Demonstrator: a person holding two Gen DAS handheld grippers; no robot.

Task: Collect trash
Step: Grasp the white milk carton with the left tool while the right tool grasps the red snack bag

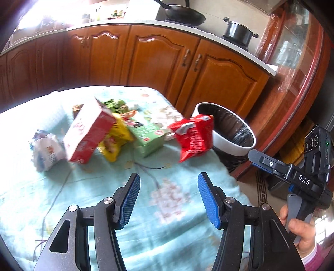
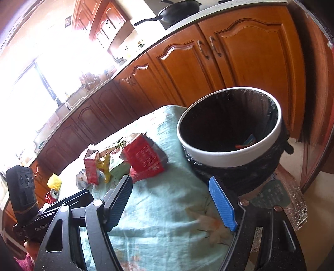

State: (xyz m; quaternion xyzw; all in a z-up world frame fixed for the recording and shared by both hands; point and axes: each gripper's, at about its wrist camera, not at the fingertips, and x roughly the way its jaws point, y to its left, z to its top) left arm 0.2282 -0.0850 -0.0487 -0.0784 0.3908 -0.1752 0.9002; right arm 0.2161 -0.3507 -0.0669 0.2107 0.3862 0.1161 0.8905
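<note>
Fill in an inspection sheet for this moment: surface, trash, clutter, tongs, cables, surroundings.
Surface: table under a pale green floral cloth.
Job's things: red box, yellow packet, green carton, white wrapper, red bag by the table's edge; bin with black liner beside the table, some scraps inside.
Clutter: red can, yellow item.
Tongs: left tongs and right tongs open, empty.
Cables: nothing seen.
Surroundings: wooden cabinets, wok, pot.

2 black grippers, left gripper (image 1: 169, 187) and right gripper (image 2: 171, 196), are fitted with blue ribbed pads (image 1: 205, 200); a pink sleeve (image 1: 313, 257) is worn.
</note>
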